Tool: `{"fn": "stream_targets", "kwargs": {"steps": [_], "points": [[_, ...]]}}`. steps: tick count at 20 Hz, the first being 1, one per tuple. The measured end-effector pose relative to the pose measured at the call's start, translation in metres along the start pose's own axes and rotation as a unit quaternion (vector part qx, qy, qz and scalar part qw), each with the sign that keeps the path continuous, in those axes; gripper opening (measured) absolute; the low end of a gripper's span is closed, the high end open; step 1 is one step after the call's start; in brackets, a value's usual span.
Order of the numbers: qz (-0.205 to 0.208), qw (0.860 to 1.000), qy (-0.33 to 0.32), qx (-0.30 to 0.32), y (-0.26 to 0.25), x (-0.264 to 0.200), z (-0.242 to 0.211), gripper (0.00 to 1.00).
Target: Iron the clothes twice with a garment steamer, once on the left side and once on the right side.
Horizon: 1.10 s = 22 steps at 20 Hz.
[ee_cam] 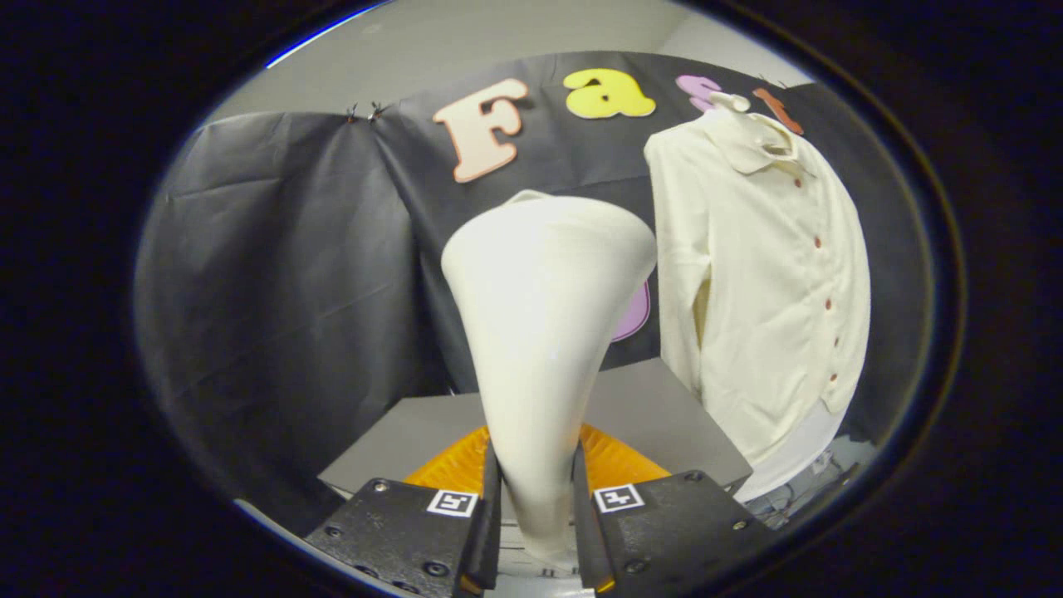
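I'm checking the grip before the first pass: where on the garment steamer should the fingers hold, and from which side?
Grip the garment steamer at its narrow lower neck, coming from below, one finger on each side. It flares to a wide head on top, too broad to span; the neck fits. The gripper is shut on it there now, head pointing up, the shirt hanging just beyond it to one side.

The garment steamer (544, 332) looks like smooth moulded plastic with a soft, satin sheen — no seams or texture on its flared head. The gripper (536, 507) has both fingers pressed against the steamer's narrow neck; the blocks behind them look like hard matt plastic with small metal screws. To the right of the steamer hangs a shirt (768, 282) of fine matt cloth, lightly creased, with small glossy buttons. Below the steamer lies an orange plate (614, 461) — ribbed, slightly shiny — on a smooth matt table (656, 407).
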<state>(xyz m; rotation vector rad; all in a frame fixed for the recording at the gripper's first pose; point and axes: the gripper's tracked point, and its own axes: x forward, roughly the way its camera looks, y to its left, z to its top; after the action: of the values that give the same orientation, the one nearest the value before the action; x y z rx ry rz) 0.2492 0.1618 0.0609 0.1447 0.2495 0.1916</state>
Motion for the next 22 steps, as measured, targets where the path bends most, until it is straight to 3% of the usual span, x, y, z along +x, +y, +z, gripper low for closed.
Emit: {"fn": "stream_targets", "kwargs": {"steps": [4,7,10,15,22], "points": [[-0.017,0.997,-0.078,-0.018,-0.016,-0.047,0.056,0.37],[-0.059,0.987,-0.128,-0.07,-0.052,-0.073,0.105,0.36],[-0.092,0.982,-0.144,-0.075,-0.085,-0.084,0.129,0.36],[-0.138,0.981,-0.125,-0.063,-0.162,-0.069,0.151,0.36],[-0.157,0.981,-0.109,-0.044,-0.238,-0.007,0.173,0.37]]}}
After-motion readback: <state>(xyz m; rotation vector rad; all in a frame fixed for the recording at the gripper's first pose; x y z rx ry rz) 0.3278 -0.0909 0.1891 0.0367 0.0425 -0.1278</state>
